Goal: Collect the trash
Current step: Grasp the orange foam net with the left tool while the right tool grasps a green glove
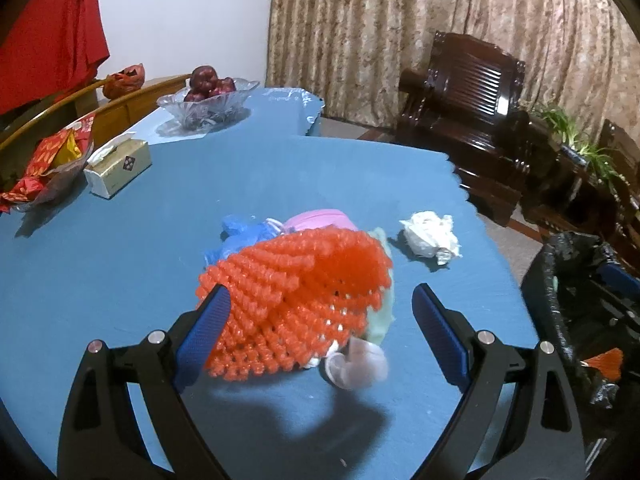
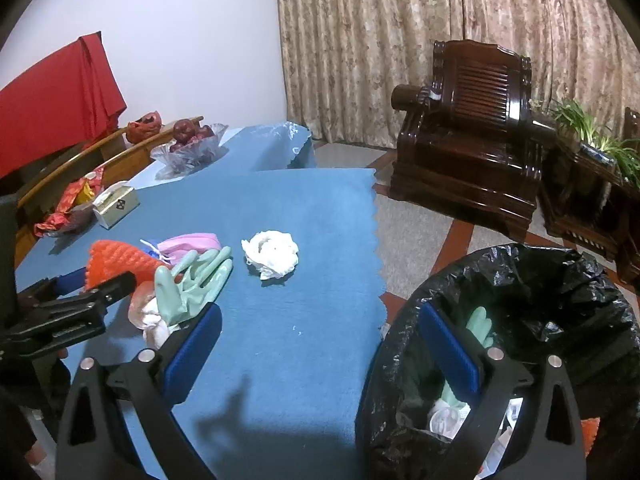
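**Left gripper lines up on the foam net while the right waits over the bin**

Left wrist view: the left gripper (image 1: 320,312) has its 2 blue fingers (image 1: 208,328) spread wide, and the orange foam fruit net (image 1: 296,300) sits between them, its left side against or just in front of the left pad. The right pad stands clear of it, so nothing is clamped yet. The net lies on top of a small heap on the blue table (image 1: 120,260): a mint-green rubber glove (image 1: 380,320) under its right edge, something pale and translucent, perhaps another glove, (image 1: 360,360) at the near side, a pink item (image 1: 320,218) and blue plastic (image 1: 240,232) behind. Being topmost, the net is probably the piece to lift first. A crumpled white tissue (image 1: 430,236) lies apart to the right, near the table edge. The black-lined trash bin (image 1: 580,280) stands beside the table on the right, within easy reach for drops.

Right wrist view: the right gripper (image 2: 320,340) is also wide open and holds nothing. Its left finger (image 2: 192,344) hangs over the table, its right one over the bin (image 2: 540,280), a spot that suits either a release or the next pick. Inside the liner lie another green glove (image 2: 478,324) and pale scraps, so part of the collecting appears done
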The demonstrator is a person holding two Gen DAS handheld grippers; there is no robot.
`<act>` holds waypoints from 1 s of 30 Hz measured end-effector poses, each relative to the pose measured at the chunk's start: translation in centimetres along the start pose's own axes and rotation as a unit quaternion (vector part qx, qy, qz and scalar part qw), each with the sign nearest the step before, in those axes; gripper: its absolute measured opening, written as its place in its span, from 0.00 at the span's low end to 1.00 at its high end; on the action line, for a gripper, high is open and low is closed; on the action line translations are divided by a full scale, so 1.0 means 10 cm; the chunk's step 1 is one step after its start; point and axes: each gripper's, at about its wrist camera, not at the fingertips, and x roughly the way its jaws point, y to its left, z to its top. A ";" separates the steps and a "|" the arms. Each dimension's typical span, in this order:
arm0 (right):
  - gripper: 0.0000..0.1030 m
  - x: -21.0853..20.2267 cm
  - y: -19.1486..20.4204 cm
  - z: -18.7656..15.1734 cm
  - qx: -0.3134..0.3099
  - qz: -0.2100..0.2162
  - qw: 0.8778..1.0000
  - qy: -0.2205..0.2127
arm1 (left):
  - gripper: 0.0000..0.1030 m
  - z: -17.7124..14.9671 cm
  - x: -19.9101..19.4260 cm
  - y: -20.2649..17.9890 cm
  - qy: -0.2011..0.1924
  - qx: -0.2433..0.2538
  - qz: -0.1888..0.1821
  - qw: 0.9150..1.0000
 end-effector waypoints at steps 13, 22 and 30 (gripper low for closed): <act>0.94 0.08 0.17 -0.01 -0.012 0.017 1.000 0.011 | 0.11 -0.06 -0.14 0.15 -0.007 0.006 0.010 1.000; 0.94 0.14 0.45 -0.02 -0.023 0.040 0.999 0.010 | 0.10 -0.09 -0.38 0.38 -0.034 -0.013 0.027 0.999; 0.94 0.29 0.76 0.00 -0.027 0.054 0.998 0.006 | 0.10 -0.09 -0.58 0.70 -0.057 -0.039 0.052 0.996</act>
